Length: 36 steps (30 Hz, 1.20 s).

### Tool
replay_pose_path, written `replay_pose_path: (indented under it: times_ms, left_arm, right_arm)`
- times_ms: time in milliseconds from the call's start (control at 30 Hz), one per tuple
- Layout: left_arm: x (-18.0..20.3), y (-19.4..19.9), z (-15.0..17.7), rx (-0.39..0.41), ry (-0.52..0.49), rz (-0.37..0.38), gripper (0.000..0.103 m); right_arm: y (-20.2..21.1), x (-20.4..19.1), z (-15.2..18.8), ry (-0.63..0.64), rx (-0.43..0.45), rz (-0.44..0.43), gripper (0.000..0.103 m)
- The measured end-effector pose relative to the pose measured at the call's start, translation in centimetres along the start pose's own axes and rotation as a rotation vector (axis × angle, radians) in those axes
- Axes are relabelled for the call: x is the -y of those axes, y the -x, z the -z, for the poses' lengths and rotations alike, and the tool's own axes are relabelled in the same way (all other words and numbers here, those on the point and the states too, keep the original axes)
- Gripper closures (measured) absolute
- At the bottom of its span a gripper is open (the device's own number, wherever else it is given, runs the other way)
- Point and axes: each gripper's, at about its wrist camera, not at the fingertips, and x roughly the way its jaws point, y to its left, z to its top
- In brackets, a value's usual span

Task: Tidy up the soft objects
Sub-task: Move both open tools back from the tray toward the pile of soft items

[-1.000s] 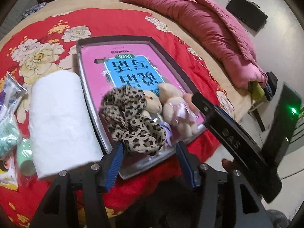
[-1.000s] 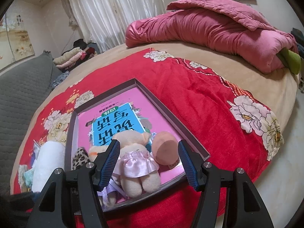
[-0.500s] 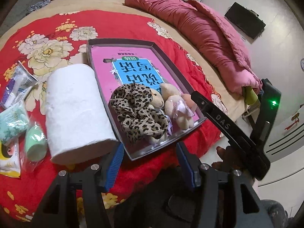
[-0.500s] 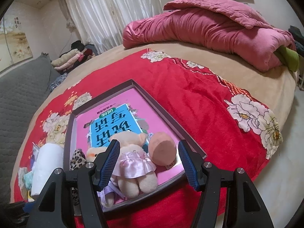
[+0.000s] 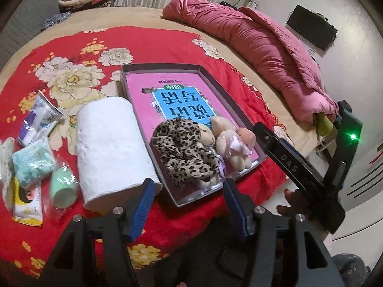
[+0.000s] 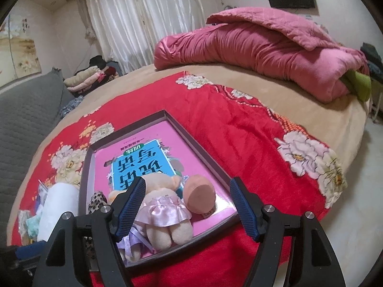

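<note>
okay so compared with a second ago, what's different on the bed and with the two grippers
The right gripper is opening wider over the pink-dressed bear, gripping nothing. The left gripper has pulled back and up, so more of the red blanket shows; it holds nothing. The toys, the box and the white roll lie as before.

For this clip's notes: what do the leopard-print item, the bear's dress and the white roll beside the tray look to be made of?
Leopard-print item: thin woven or knit fabric, matte; it bunches in soft folds.
Bear's dress: satin-like synthetic, glossy; pale highlights run along its pleats.
White roll: probably embossed tissue paper, matte; the surface looks pebbled, though a plush cloth cannot be ruled out.
</note>
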Motion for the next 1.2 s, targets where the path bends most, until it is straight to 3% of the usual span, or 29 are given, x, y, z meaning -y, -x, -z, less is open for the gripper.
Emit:
replay_pose_path:
  times_ms: [500,700,1200]
  left_arm:
    - [-0.4,2.0,1.0,0.02,-0.006,-0.011,0.044]
    - [-0.5,3.3,1.5,0.043,-0.01,-0.011,0.044]
    - [-3.2,7.0,2.3,0.116,0.03,-0.03,0.044]
  right_arm:
    - [3.9,-1.7,0.1,0.072,0.087,0.041,0.028]
    - [6.7,-3.4,-0.2,0.108,0.15,0.016,0.026]
    - [11.3,-9.3,0.6,0.223,0.195,-0.075,0.026]
